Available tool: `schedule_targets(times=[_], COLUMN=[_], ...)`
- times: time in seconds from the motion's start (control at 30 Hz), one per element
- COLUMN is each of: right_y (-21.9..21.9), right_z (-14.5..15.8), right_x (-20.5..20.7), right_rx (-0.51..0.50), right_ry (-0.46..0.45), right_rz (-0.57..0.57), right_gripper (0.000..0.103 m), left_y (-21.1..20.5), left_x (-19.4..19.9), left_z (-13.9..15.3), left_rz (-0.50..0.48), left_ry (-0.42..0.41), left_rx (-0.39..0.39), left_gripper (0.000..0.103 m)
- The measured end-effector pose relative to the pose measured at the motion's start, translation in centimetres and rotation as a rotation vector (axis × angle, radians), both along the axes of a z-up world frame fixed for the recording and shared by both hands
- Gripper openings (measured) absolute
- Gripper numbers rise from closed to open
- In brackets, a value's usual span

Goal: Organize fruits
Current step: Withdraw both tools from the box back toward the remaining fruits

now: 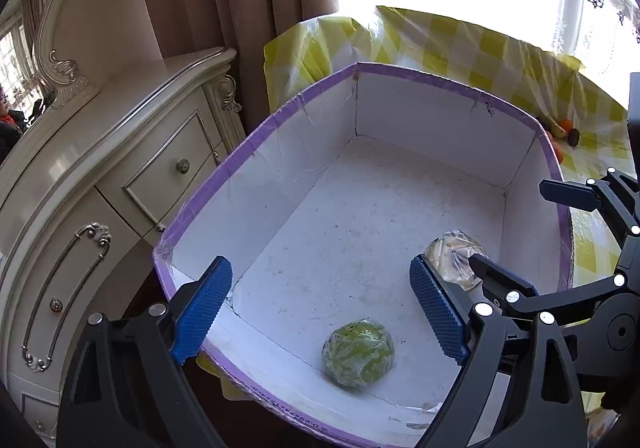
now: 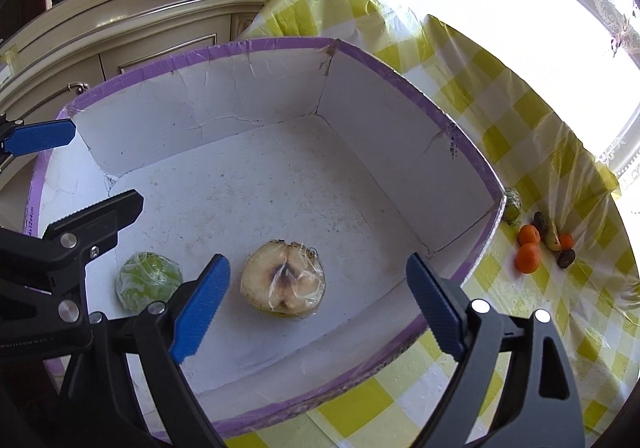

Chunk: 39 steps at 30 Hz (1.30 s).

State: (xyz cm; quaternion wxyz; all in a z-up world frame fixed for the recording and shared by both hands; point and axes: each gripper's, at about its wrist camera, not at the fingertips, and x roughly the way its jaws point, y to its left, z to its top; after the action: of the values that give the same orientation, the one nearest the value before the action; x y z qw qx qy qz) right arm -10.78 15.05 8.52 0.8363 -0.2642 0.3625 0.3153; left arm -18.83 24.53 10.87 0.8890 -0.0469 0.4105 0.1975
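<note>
Both tongs hang spread wide over the near end of the white box (image 2: 280, 176), and neither pinches anything. The left tongs (image 1: 320, 308) stand above the wrapped green fruit (image 1: 359, 353), which lies on the box floor by the near wall; the right tongs (image 2: 316, 308) stand above the wrapped half fruit (image 2: 283, 280), cut face up, a little further in. Both fruits rest free on the floor, clear of the pads.

What is left to sort lies on the tabletop (image 2: 520, 136) outside the box, past its far right corner: three oranges (image 2: 528, 257), a banana (image 2: 553, 238), two dark fruits and one more wrapped green fruit (image 2: 512, 208) tight against the box wall. That heap is to the right of both tongs, so the right tongs look the nearer to it, and the next reach probably runs that way over the right wall. The banana's long axis points roughly away from the tongs.

The right view shows the whole heap and the half fruit's cut face. The left view shows only a sliver of orange and banana behind the box rim, with the half fruit partly hidden behind the right tongs.
</note>
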Motion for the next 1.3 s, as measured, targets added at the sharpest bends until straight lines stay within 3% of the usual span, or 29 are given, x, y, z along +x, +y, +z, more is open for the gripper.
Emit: schedule_targets(times=[0.4, 0.7, 0.8, 0.97, 1.1, 1.3], right_y=[-7.1, -16.5, -19.7, -24.5, -28.3, -33.1], right_z=[4.1, 4.3, 3.7, 1.6, -0.7, -4.1], right_x=[0.0, 1.7, 2.3, 3.4, 4.7, 7.2], right_rx=[0.217, 0.345, 0.341, 0.301, 0.271, 0.22], right_ry=[-0.118, -0.14, -0.177, -0.206, -0.213, -0.196], right_rz=[-0.095, -0.305, -0.395, -0.508, -0.599, -0.714], right_gripper=[0.098, 0.101, 0.101, 0.101, 0.101, 0.101], left_y=[-5.4, -13.2, -16.6, -21.7, -25.1, -27.9], left_x=[-0.2, 0.7, 1.5, 3.3, 5.2, 9.1], left_z=[4.5, 5.5, 5.2, 3.9, 1.8, -2.0], left_rz=[-0.024, -0.174, -0.246, -0.368, -0.469, -0.538], left_ry=[-0.147, -0.242, -0.273, -0.304, -0.302, -0.252], left_rx=[0.109, 0.206, 0.22, 0.173, 0.087, -0.028], left_gripper=[0.088, 0.088, 0.088, 0.088, 0.088, 0.088])
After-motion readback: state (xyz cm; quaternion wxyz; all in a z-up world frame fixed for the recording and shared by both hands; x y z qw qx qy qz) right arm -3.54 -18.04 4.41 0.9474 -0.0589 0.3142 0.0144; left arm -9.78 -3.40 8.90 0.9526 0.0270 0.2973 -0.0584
